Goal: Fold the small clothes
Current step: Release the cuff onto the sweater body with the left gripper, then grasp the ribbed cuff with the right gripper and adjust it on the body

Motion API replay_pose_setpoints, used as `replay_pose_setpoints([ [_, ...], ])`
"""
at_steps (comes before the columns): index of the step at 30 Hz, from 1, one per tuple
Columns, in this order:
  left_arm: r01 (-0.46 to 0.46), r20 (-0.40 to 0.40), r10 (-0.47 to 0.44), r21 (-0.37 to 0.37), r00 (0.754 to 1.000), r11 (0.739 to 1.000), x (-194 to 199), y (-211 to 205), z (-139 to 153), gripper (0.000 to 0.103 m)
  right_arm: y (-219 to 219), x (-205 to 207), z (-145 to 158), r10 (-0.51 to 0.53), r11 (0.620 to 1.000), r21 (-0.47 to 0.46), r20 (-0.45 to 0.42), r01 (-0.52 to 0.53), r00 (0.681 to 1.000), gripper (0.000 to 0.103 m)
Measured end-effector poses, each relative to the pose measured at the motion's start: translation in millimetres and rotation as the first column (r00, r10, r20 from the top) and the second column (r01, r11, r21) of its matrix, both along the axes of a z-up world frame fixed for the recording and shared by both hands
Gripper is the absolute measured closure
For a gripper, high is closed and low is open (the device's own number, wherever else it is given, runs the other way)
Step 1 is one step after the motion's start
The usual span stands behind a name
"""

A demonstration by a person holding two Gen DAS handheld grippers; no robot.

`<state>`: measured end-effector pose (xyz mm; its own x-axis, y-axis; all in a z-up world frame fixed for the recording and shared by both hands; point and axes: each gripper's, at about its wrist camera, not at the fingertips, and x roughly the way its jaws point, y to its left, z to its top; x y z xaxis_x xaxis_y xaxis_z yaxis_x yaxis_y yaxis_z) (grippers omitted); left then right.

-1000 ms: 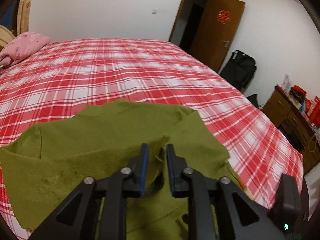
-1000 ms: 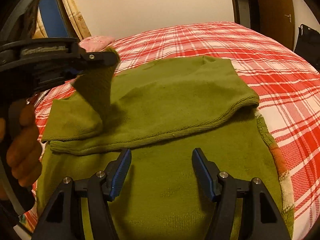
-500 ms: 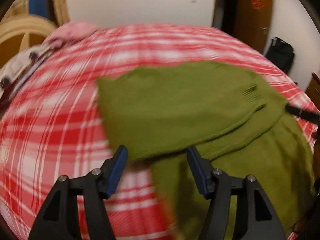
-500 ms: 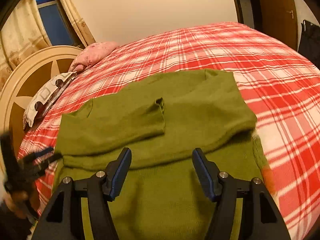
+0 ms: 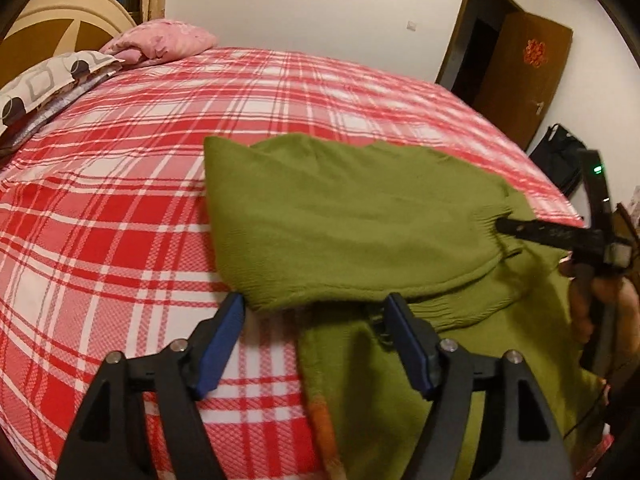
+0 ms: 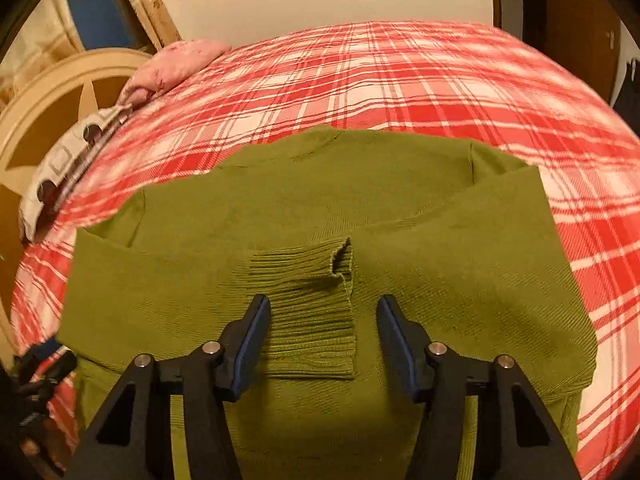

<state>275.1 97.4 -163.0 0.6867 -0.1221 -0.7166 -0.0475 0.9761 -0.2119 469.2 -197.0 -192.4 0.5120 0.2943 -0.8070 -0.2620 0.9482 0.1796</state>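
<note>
The green sweater (image 6: 400,240) is lying near the bed's (image 5: 120,220) near edge, both sleeves folded across. The left gripper (image 5: 316,344) is opening, empty; the right gripper (image 6: 320,336) is closing around the cuff (image 6: 312,312), not yet gripping. Body folds are remaining.

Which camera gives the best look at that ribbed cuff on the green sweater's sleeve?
The right wrist view: the ribbed cuff lies centred there, its ribs sharp. The left wrist view shows it only far off, edge-on beside the other gripper.

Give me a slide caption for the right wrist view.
Right gripper closing, unclamped, over green sweater's ribbed cuff on plaid bed.
</note>
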Motion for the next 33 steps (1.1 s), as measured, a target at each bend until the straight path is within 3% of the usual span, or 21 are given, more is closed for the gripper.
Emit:
replay_pose_setpoints([
  [4,0.002,0.000,-0.002,-0.009,1.000,1.000,-0.2,-7.9,-3.7,0.021,8.5,-2.0,-1.7,0.025,0.999,-0.032,0.016,-0.024,1.000,0.063],
  [6,-0.004,-0.016,0.004,0.002,1.000,1.000,5.1,-13.2,-7.5,0.021,14.5,-1.2,-2.2,0.036,0.999,-0.042,0.019,-0.035,0.999,0.078],
  [9,-0.024,-0.042,0.028,0.105,0.999,0.994,9.6,-21.6,-13.3,0.021,21.4,-2.9,0.4,0.047,0.997,-0.062,0.038,-0.045,0.998,0.089],
  [12,-0.042,-0.060,0.048,0.083,0.997,0.996,13.1,-15.2,-18.9,0.017,23.4,-9.1,9.5,0.043,0.996,-0.083,0.086,-0.036,0.995,0.093],
  [15,-0.037,-0.060,0.044,0.112,0.997,0.993,13.5,-19.2,-19.5,0.014,24.1,-14.9,20.3,0.042,0.995,-0.092,0.129,-0.030,0.991,0.094],
  [23,-0.041,-0.052,0.046,0.102,0.998,0.994,13.9,-17.1,-21.3,0.013,19.4,-22.0,41.6,0.024,0.992,-0.127,0.205,0.002,0.978,0.095],
  [33,-0.044,-0.044,0.048,0.095,0.998,0.994,11.5,-17.0,-21.9,0.012,-3.3,-19.8,45.4,-0.020,0.991,-0.123,0.210,0.047,0.977,0.095],
])
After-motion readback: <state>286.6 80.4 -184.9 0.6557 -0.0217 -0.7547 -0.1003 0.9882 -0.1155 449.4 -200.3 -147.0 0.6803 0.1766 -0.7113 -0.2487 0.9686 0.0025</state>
